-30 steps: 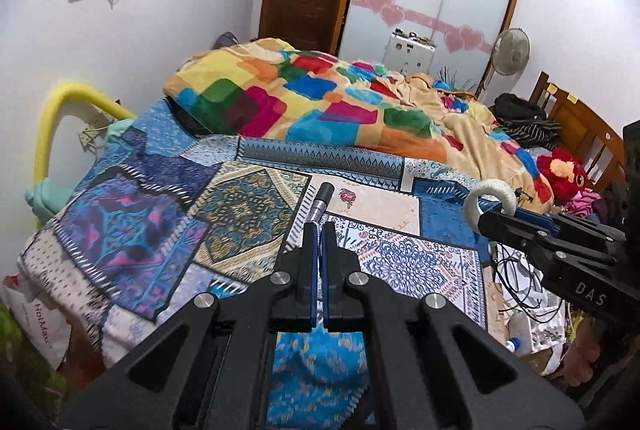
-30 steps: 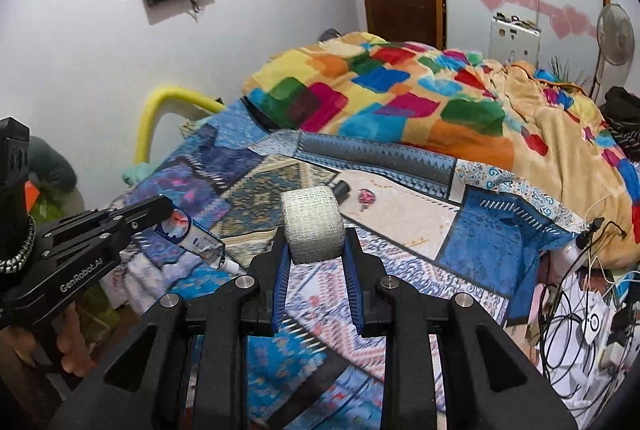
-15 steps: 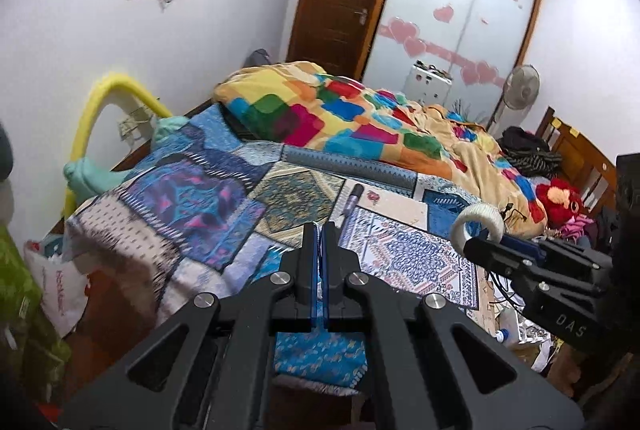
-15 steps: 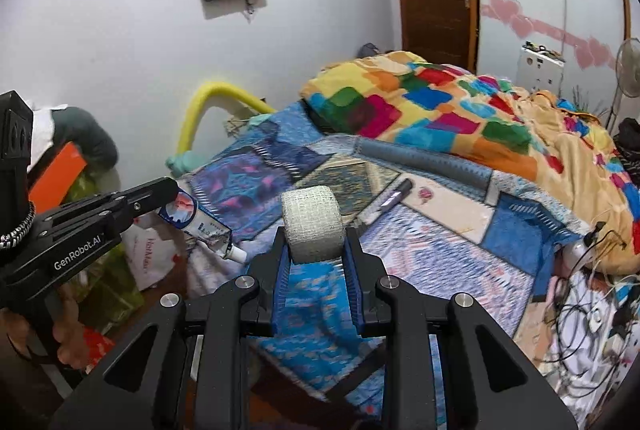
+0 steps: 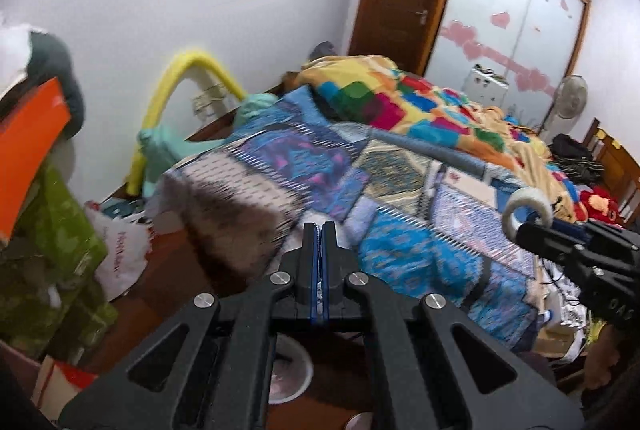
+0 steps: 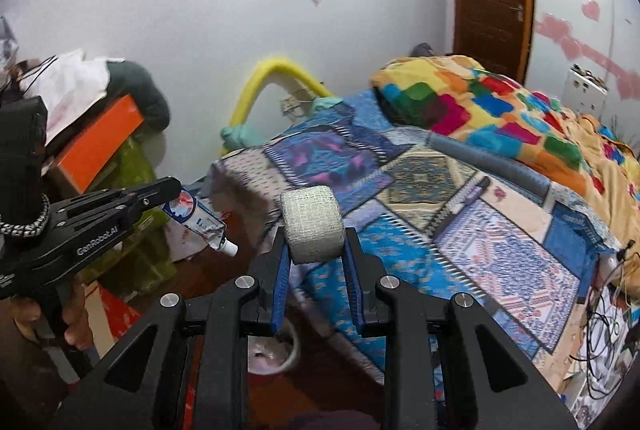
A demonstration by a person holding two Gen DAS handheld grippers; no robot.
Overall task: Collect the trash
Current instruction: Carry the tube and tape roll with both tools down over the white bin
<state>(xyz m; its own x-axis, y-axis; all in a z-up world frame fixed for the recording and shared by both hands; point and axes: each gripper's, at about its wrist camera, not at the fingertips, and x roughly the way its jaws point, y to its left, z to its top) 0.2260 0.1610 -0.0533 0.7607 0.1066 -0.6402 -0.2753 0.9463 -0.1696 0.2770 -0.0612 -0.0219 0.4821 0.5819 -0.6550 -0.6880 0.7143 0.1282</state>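
Note:
My right gripper (image 6: 314,242) is shut on a white gauze tape roll (image 6: 313,227), held in the air off the bed's left corner; the roll also shows in the left wrist view (image 5: 527,208). My left gripper (image 5: 319,230) is shut on a white and blue toothpaste tube (image 6: 200,220), which hangs from its tips in the right wrist view (image 6: 172,188); in its own view the tube is hidden between the closed fingers. A dark marker pen (image 6: 464,200) lies on the patchwork bedcover (image 6: 500,242). A pale round bin or bowl (image 6: 276,352) stands on the floor below both grippers.
The bed fills the right side, with a colourful quilt (image 5: 400,102) at the back. Left of the bed are a yellow foam arch (image 5: 180,82), a white plastic bag (image 5: 120,258), green bags (image 5: 60,238) and an orange box (image 6: 100,142). Cables (image 6: 604,318) lie at far right.
Both grippers have pulled back and swung left, off the bed toward the floor beside it. The marker stays on the bed. Both grips are unchanged.

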